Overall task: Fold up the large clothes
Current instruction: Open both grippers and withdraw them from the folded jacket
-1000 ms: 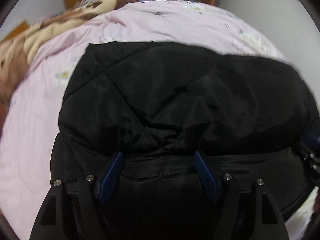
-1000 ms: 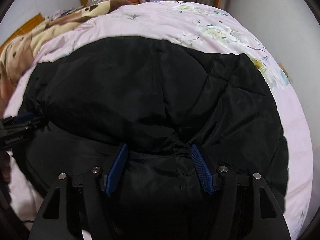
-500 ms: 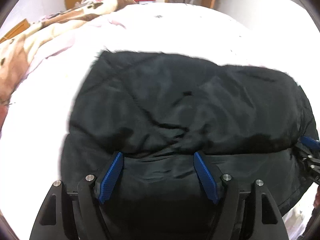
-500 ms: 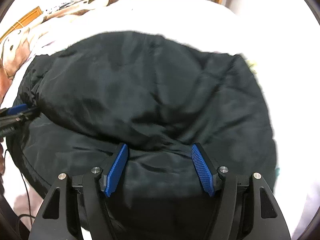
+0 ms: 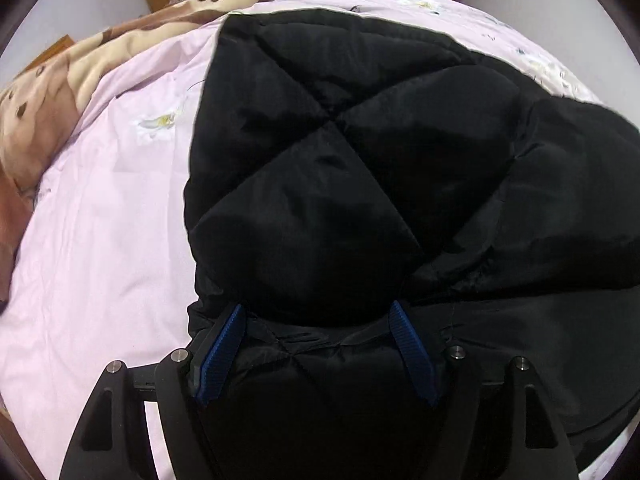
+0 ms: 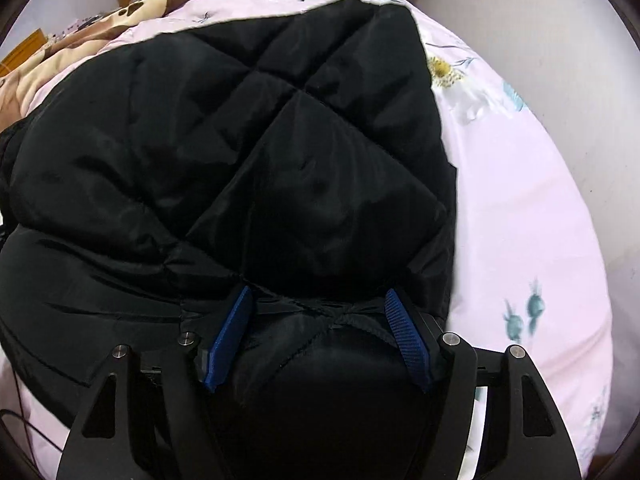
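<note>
The left gripper (image 5: 318,354) stands wide with a thick bunch of the black quilted jacket (image 5: 360,168) filling it. The right gripper (image 6: 318,344) is the same, its jaws opening. The jacket lies doubled on the pink floral bed (image 5: 100,240) (puffy, so springy). Lay the edges square, press, then let go.

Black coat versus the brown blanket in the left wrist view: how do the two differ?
The black coat is plain, shiny and stitched in diamond quilting; the brown blanket looks soft and has tan and dark brown patches. The coat is doubled over in the middle of the pink sheet; the blanket is bunched along the bed's far left edge. Both lie on that sheet.
</note>
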